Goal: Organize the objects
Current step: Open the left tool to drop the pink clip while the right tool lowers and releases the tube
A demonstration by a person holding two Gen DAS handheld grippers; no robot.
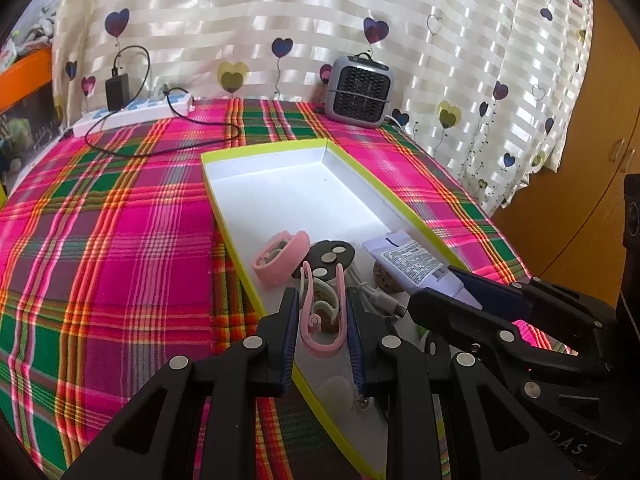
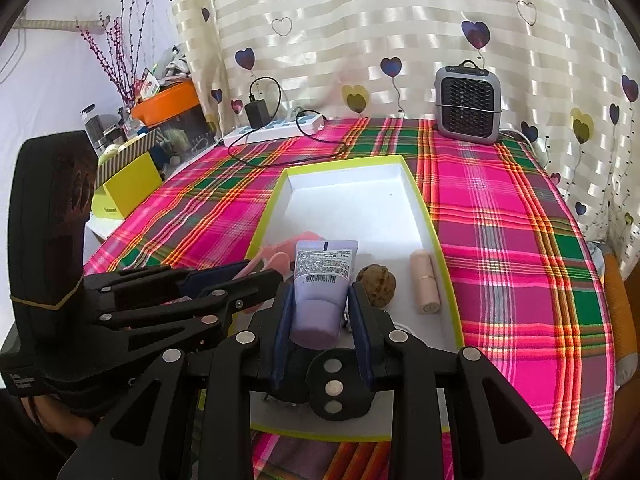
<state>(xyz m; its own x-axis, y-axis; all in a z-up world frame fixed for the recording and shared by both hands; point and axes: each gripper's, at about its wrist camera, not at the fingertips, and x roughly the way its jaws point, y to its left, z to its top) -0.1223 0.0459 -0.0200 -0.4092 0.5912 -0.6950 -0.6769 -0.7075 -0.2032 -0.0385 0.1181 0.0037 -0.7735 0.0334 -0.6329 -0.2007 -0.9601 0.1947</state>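
Our left gripper [image 1: 323, 312] is narrowed onto a pink hair clip [image 1: 322, 320], a curved plastic loop with a pale inner coil, its blue pads pressing both sides over the near end of the box [image 1: 280, 148]. That box is a shallow cardboard tray, white inside with lime-yellow edges, lying on the plaid cloth [image 1: 120, 220]. Inside it, just ahead, we see a pink band [image 1: 282, 258], then a black piece with round metal studs [image 1: 332, 256]. Our right gripper [image 2: 320, 312] stands about half open, clamped on a soft lilac tube [image 2: 322, 284] by its cap end. Right of it lie a wrinkled walnut [image 2: 377, 283] and a beige cylinder [image 2: 425, 282].
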